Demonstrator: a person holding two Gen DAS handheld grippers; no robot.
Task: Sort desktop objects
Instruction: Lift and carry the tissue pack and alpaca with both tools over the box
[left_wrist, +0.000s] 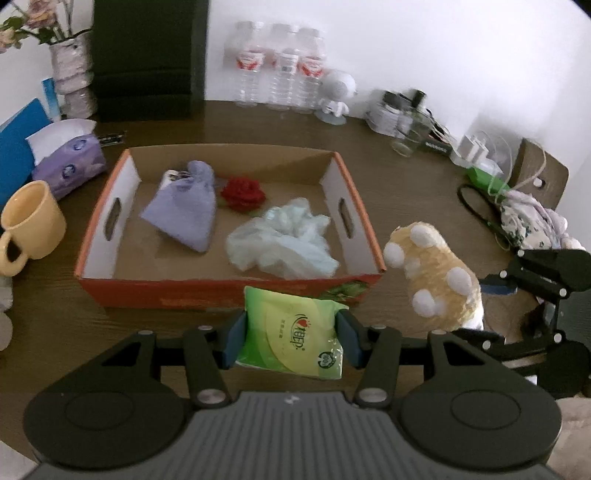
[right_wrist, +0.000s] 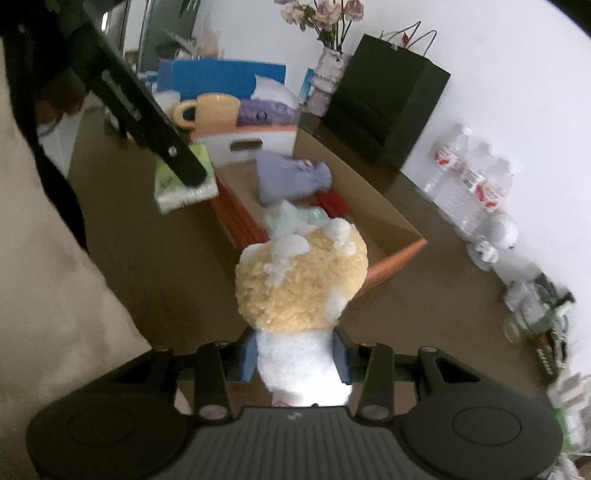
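Observation:
My left gripper (left_wrist: 291, 336) is shut on a green tissue pack (left_wrist: 291, 332) and holds it just in front of the near wall of the orange cardboard box (left_wrist: 229, 291). The box holds a purple cloth pouch (left_wrist: 184, 210), a red rose (left_wrist: 243, 194) and a crumpled pale blue plastic bag (left_wrist: 284, 240). My right gripper (right_wrist: 295, 354) is shut on a tan and white plush toy (right_wrist: 301, 280) and holds it by the box's right corner (right_wrist: 402, 254). The plush (left_wrist: 432, 277) and right gripper (left_wrist: 532, 295) show at the right of the left wrist view. The tissue pack (right_wrist: 184, 181) also shows in the right wrist view.
A yellow mug (left_wrist: 31, 225) and a purple tissue box (left_wrist: 70, 162) stand left of the box. Water bottles (left_wrist: 280, 70), a white figurine (left_wrist: 336, 96), a black bag (left_wrist: 147, 55) and a flower vase (left_wrist: 72, 74) line the back. Jars and cables (left_wrist: 413, 122) lie at the back right.

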